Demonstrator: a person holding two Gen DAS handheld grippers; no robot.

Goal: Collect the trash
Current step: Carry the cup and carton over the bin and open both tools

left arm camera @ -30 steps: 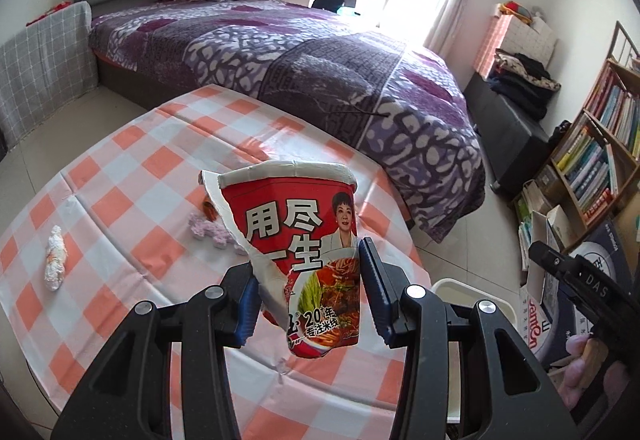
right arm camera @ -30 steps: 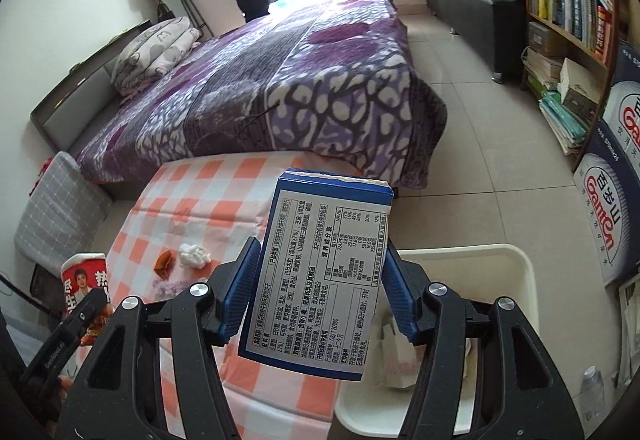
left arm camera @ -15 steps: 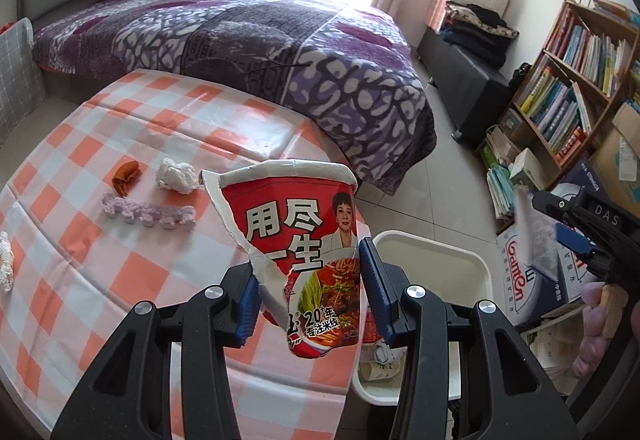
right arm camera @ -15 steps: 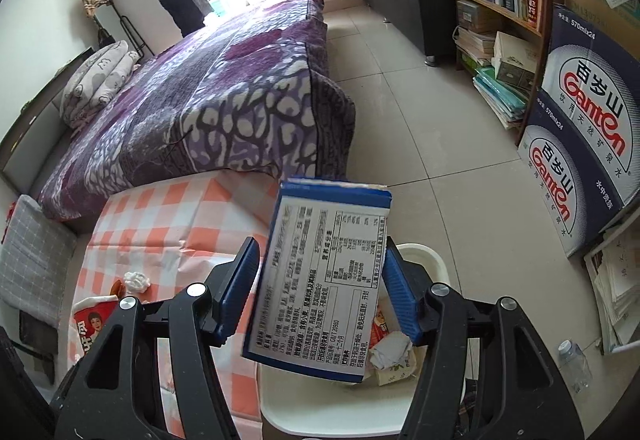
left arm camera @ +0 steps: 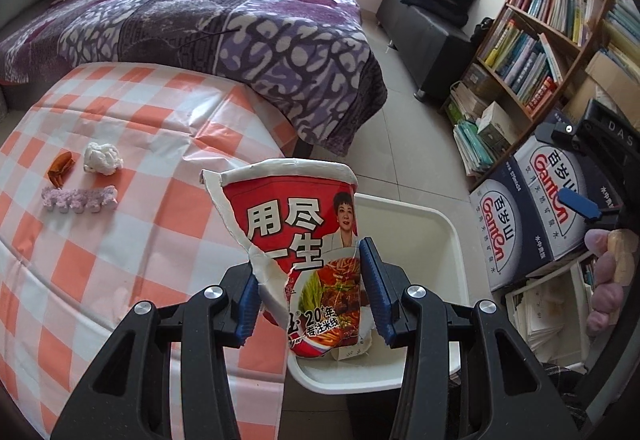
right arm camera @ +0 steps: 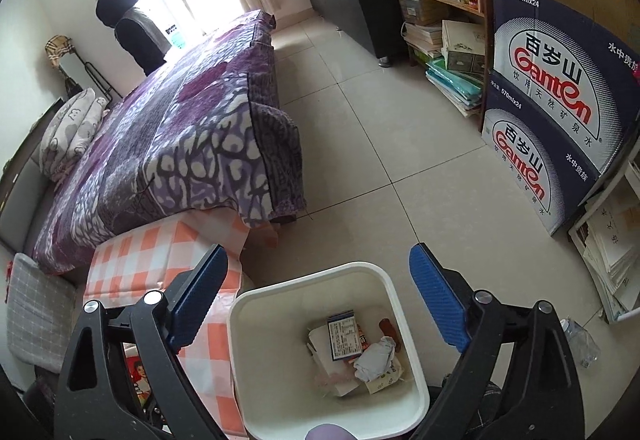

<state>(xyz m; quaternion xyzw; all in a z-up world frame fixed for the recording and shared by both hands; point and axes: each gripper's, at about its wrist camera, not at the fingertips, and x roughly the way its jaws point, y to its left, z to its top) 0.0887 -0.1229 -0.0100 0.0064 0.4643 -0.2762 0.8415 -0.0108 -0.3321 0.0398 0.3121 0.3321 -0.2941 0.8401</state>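
My left gripper (left arm camera: 310,288) is shut on a torn red instant noodle cup (left arm camera: 300,240), held upright above the table edge next to the white trash bin (left arm camera: 448,236). My right gripper (right arm camera: 320,304) is open and empty above the white trash bin (right arm camera: 256,352). The blue carton (right arm camera: 344,334) lies inside the bin among crumpled paper and wrappers. The right gripper also shows at the right edge of the left wrist view (left arm camera: 580,176). On the checked table lie a white tissue ball (left arm camera: 102,158), an orange wrapper (left arm camera: 60,168) and a pink foam strip (left arm camera: 80,198).
The orange-checked table (left arm camera: 140,248) stands next to a purple bed (left arm camera: 220,24). Ganten water boxes (right arm camera: 560,112) and a bookshelf (left arm camera: 552,40) line the right wall. A person (right arm camera: 128,28) stands at the window. A plastic bottle (right arm camera: 580,344) lies on the tiled floor.
My right gripper opened and the blue carton dropped into the bin. My left gripper carried the noodle cup rightward toward the bin.
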